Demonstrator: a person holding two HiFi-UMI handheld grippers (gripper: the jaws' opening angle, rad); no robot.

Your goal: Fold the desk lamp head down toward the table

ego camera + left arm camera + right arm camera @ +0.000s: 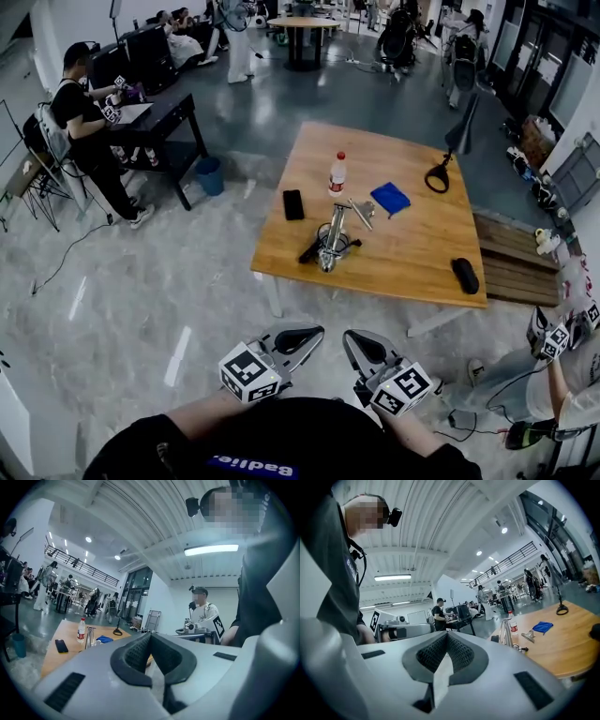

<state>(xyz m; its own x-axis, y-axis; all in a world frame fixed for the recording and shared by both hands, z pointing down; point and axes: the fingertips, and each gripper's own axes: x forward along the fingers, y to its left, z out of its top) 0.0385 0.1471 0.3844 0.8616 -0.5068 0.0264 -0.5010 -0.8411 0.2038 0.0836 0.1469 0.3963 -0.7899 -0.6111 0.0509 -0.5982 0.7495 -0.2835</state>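
Observation:
The silver desk lamp stands near the front edge of the wooden table, its arm upright and a black cable beside it. It also shows as upright metal bars in the left gripper view and in the right gripper view. Both grippers hang close to my body, well short of the table. My left gripper is shut with nothing between its pads. My right gripper is shut and empty too, its pads pressed together.
On the table lie a water bottle, a black phone, a blue cloth, a black case and a black loop-shaped tool. A blue bin stands left of the table. A person sits at a black desk.

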